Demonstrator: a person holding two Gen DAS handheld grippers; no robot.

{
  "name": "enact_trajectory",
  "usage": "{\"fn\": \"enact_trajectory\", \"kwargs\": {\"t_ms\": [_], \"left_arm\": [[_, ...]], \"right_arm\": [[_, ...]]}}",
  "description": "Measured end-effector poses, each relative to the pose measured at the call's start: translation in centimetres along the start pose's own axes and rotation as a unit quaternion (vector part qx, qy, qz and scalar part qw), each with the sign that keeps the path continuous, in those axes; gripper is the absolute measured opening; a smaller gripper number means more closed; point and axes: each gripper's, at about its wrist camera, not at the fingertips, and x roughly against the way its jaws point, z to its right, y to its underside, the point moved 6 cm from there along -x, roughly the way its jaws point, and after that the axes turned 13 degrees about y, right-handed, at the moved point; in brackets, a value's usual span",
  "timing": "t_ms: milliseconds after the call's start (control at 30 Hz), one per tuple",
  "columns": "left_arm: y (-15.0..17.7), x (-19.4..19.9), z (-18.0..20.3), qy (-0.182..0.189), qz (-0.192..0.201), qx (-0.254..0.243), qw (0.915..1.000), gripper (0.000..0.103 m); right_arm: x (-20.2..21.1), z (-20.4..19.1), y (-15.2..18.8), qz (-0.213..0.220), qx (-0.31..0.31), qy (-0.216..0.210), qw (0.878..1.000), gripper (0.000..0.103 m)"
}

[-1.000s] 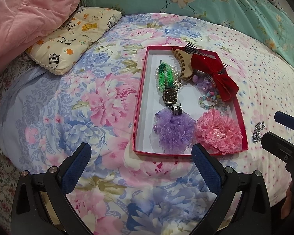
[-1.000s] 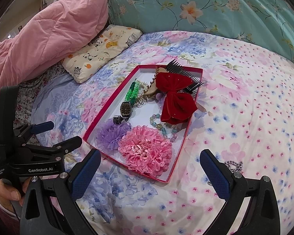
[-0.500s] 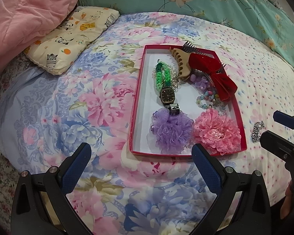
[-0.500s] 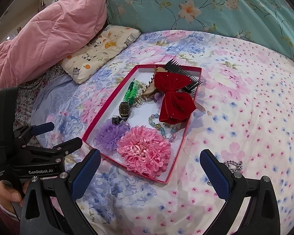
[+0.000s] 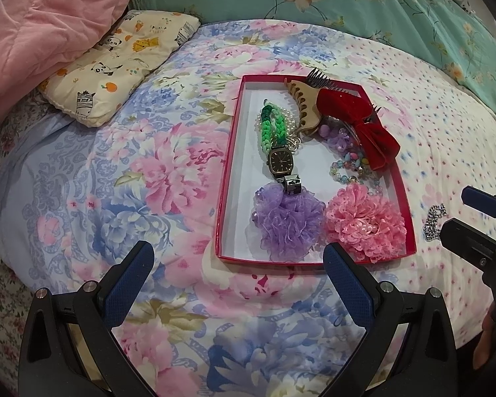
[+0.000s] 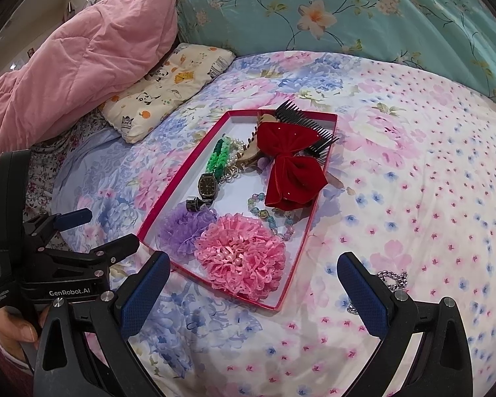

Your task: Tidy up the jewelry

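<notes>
Both claws hang over the near edge of the bed, spread wide and holding nothing: the left claw [image 5: 238, 274] in front of the red tray [image 5: 227, 178], the right claw [image 6: 253, 284] off that tray's near right corner. A silver chain [image 6: 392, 279] lies loose on the floral bedspread [image 5: 115, 165] just outside the tray, beside the right claw's finger. In the tray sit a pink scrunchie [image 5: 365, 223] and a purple scrunchie [image 5: 289, 220], then a watch [image 5: 281, 162], a beaded bracelet [image 6: 271, 216], a green braided band [image 5: 272, 127] and a red velvet bow [image 6: 292, 165]. Farther off lie a small printed pillow [image 5: 115, 66] and a pink quilt [image 6: 82, 66].
</notes>
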Motion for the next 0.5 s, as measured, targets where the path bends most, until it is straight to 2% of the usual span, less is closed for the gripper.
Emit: {"fn": "enact_trajectory", "kwargs": {"t_ms": [333,500], "left_arm": [[0.0,-0.3,0.3,0.0,-0.004,0.001,1.0,0.103],[-0.3,-0.5,0.6,-0.004,-0.005,-0.002,1.0,0.103]], "right_arm": [[-0.3,0.4,0.2,-0.003,-0.011,-0.001,1.0,0.102],[-0.3,2.2,0.4,-0.003,-0.042,0.001,0.999,0.102]]}}
